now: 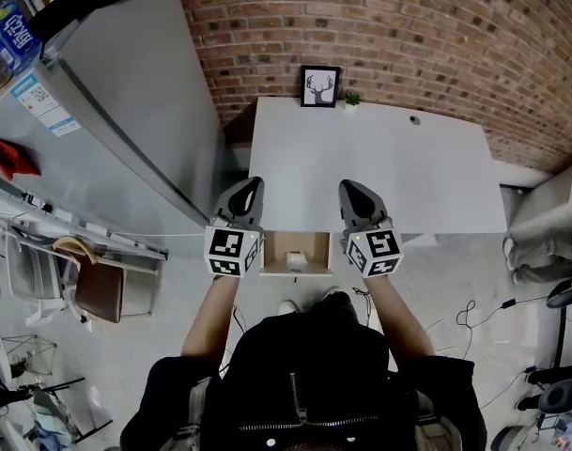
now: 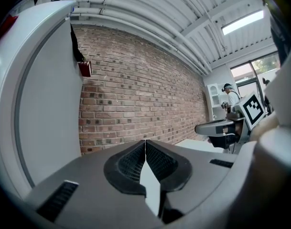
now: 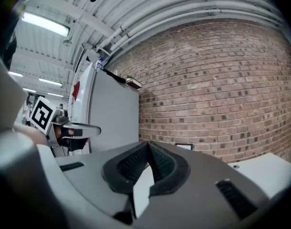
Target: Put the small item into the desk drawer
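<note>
In the head view a white desk (image 1: 408,177) stands against a brick wall. Its drawer (image 1: 275,251) is pulled out below the front edge, between my two grippers. A small white item (image 1: 297,262) lies inside the drawer. My left gripper (image 1: 254,186) hovers over the desk's front left corner, shut, with nothing between its pads (image 2: 157,162). My right gripper (image 1: 347,188) hangs level over the front edge just right of the drawer. Its jaws also meet at the tips (image 3: 147,146) and hold nothing. Neither gripper view shows the drawer.
A framed deer picture (image 1: 320,85) and a small plant (image 1: 351,99) stand at the desk's back edge. A tall grey cabinet (image 1: 126,111) rises close on the left. A brown chair (image 1: 100,291) sits at lower left, and cables (image 1: 473,313) lie on the floor at right.
</note>
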`<state>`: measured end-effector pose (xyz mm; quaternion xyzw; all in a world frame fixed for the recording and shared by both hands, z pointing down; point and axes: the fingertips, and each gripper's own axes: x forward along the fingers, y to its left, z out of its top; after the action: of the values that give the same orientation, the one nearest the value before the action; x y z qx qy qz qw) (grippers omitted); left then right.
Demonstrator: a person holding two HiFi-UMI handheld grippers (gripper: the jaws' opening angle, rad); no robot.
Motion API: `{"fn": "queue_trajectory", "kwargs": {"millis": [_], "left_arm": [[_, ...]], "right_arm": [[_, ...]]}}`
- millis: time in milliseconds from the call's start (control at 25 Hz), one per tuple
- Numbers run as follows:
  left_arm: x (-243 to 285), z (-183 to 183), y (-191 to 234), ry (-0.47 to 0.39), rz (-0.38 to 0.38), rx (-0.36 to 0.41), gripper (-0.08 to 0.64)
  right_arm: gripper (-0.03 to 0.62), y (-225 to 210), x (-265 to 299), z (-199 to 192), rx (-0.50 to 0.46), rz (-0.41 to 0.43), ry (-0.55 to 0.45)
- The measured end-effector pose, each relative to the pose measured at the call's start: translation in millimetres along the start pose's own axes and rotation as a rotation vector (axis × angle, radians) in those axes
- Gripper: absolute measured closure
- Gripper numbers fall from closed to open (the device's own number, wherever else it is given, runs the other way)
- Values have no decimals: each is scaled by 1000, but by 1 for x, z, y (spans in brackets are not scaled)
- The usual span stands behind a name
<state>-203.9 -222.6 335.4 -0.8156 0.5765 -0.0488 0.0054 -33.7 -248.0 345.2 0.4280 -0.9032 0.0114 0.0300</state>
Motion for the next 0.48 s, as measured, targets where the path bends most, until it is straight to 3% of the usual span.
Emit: {"fn": "queue_trajectory", "kwargs": {"millis": [480], "left_arm": [[-3,-3,-1,3,-8,-4,538]], "right_arm": [[597,9,-2,-3,-25,8,2]]}}
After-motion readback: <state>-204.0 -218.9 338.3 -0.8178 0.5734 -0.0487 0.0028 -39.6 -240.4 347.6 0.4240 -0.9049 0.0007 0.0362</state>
